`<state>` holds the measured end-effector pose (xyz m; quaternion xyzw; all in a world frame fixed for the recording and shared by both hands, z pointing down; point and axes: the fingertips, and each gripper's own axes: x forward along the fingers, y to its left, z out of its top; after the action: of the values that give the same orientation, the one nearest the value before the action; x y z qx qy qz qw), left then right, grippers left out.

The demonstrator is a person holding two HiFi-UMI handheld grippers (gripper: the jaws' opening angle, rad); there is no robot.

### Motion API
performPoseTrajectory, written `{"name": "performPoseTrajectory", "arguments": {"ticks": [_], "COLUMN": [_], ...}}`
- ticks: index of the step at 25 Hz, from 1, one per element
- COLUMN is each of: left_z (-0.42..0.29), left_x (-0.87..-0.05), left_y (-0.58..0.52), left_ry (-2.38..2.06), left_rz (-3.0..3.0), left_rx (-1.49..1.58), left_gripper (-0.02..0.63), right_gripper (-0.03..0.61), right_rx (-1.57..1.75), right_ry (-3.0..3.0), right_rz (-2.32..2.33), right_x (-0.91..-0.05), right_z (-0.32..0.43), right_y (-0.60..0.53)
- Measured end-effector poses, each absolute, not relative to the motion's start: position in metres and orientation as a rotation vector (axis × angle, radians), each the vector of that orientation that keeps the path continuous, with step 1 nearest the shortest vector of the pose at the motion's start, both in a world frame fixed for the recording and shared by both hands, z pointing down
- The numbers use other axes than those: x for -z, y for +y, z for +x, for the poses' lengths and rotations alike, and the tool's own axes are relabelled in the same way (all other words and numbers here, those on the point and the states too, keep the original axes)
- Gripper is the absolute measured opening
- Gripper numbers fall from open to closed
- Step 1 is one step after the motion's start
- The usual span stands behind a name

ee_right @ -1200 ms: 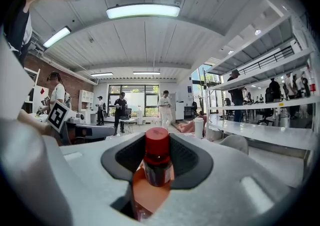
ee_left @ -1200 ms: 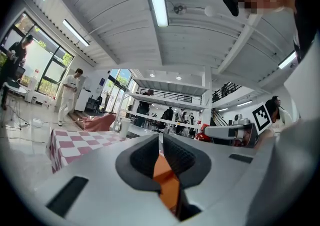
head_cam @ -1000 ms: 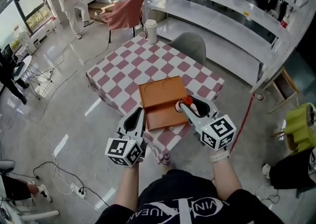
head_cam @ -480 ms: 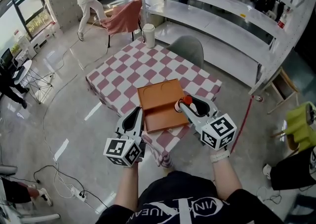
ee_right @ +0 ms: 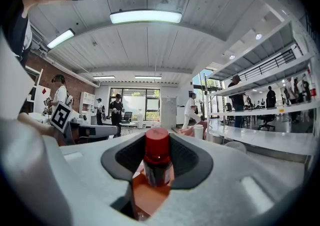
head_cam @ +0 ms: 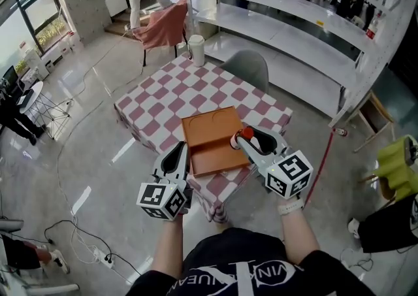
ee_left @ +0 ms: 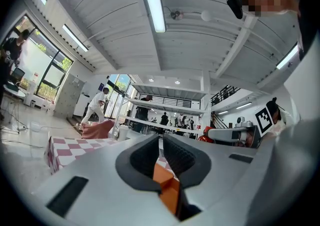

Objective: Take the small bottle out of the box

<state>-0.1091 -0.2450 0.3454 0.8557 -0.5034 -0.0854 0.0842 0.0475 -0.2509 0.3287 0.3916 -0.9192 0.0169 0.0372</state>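
Clearly the small bottle [ee_right: 157, 164] stands upright (red cap up), pinched by the right hand-held gripper [head_cam: 243, 138] above the orange box's [head_cam: 208, 132] right edge; the left hand-held gripper [head_cam: 183, 151] clamps the box's left edge.

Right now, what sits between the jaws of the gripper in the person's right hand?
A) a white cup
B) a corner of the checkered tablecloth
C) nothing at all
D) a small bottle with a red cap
D: the right gripper view shows the right gripper closed on a small bottle with a red cap, held over the orange box.
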Motion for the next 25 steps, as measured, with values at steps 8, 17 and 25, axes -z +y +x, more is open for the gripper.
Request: {"name": "performPoseTrajectory", "arguments": {"ticks": [8,17,25], "left_z": [-0.1090,-0.1120,-0.1089], "left_x": [-0.3469,-0.3517,-0.3543], "left_y": [-0.2443,-0.2428,-0.2437], "left_ry": [-1.505,-1.511,-1.505], "left_rz": [2.547,2.530,2.531], "left_rx": [0.257,0.239,0.236], "left_gripper": [0.031,0.031,0.031], "right_gripper": [0.144,0.144,0.144], "right_rx": [-0.053,-0.073,-0.074], "right_ry": [-2.829,-2.830,-2.824], "right_rz": [1.198,1.190,1.190], "right_x": [-0.3290,-0.3321,-0.3356], "right_z": [0.0485,0.0499,0.0525], "right_y": [-0.2490,-0.2497,-0.2497]}}
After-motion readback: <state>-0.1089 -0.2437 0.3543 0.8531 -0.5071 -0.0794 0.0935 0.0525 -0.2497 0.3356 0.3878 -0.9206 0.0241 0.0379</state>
